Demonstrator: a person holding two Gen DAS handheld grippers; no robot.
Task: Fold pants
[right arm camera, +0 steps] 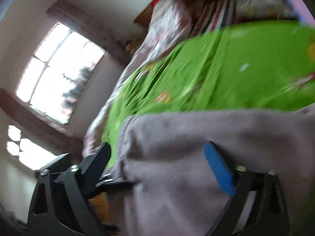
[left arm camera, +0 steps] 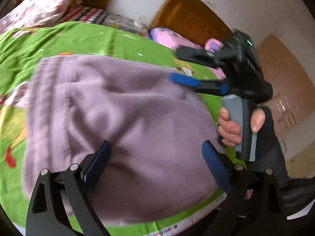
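The lilac knit pants (left arm camera: pixel 122 129) lie folded in a wide bundle on the green bedsheet (left arm camera: pixel 82 39), ribbed waistband at the far left. My left gripper (left arm camera: pixel 155 157) is open above the near part of the pants, holding nothing. My right gripper (left arm camera: pixel 182 66) shows in the left wrist view at the right, jaws open over the pants' right edge, held by a gloved hand. In the blurred right wrist view the right gripper (right arm camera: pixel 157 161) is open just over the pants (right arm camera: pixel 206 149), with the green sheet (right arm camera: pixel 226 68) beyond.
A floral quilt (left arm camera: pixel 37 5) and a checked cloth (left arm camera: pixel 84 14) lie at the head of the bed. Pink pillows (left arm camera: pixel 171 37) sit by the wooden headboard (left arm camera: pixel 189 15). A window (right arm camera: pixel 57 72) is to the left of the bed. The bed's near edge (left arm camera: pixel 177 226) runs below the pants.
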